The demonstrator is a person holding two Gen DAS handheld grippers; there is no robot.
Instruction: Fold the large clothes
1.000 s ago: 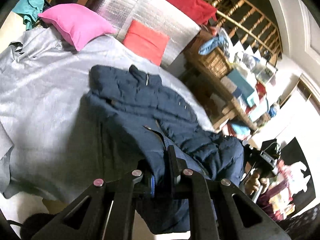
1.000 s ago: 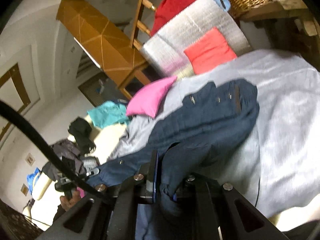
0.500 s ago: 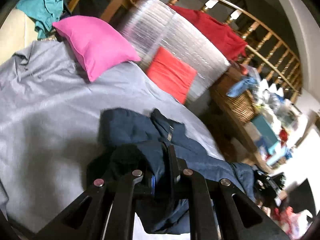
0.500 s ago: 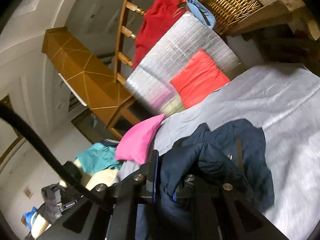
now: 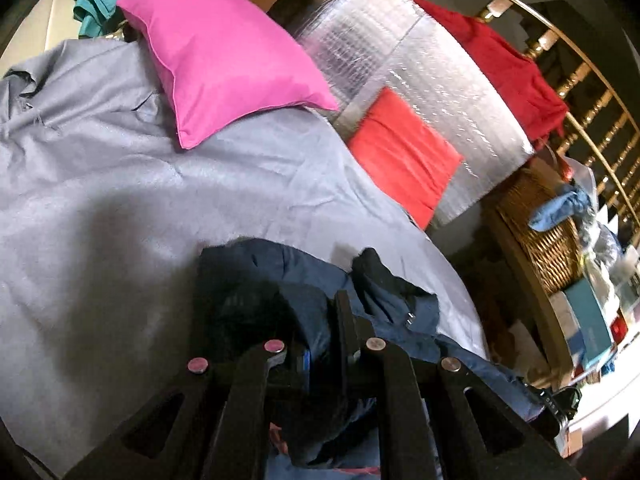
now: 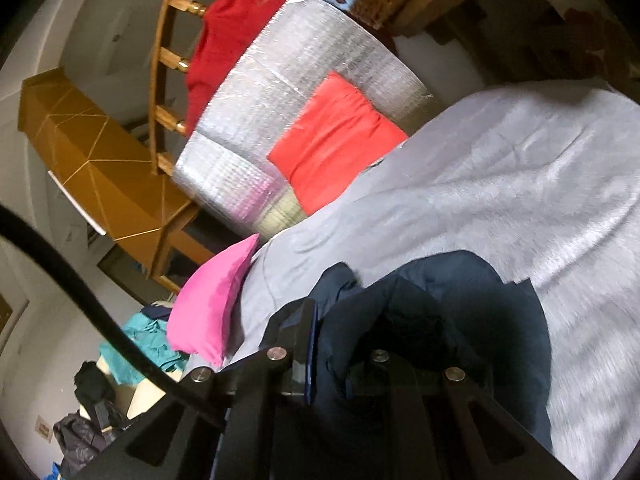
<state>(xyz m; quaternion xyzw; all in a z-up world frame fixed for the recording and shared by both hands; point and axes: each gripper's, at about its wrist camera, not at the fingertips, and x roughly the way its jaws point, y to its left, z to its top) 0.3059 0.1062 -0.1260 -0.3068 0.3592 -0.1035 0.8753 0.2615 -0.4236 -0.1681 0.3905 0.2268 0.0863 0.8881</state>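
A dark navy padded jacket [image 5: 312, 304] lies on the grey bedcover [image 5: 132, 184], doubled over on itself with its collar [image 5: 384, 280] showing at the far edge. My left gripper [image 5: 324, 320] is shut on a fold of the jacket's cloth, which bulges over its fingers. In the right wrist view the same jacket [image 6: 460, 304] bunches up in front, and my right gripper [image 6: 336, 344] is shut on another fold of it. Both sets of fingertips are partly buried in the fabric.
A pink pillow [image 5: 224, 48] and a red cushion [image 5: 404, 156] lie at the bed's head against a silver quilted roll [image 5: 420, 64]. A red garment [image 5: 504, 64] hangs on the wooden rail. A wicker basket [image 5: 548, 240] and cluttered shelves stand to the right of the bed.
Both grippers have carried the jacket's lower part toward the pillows, doubling it over the upper part. The jacket lay spread flat before; now only the collar end shows beyond the fold.
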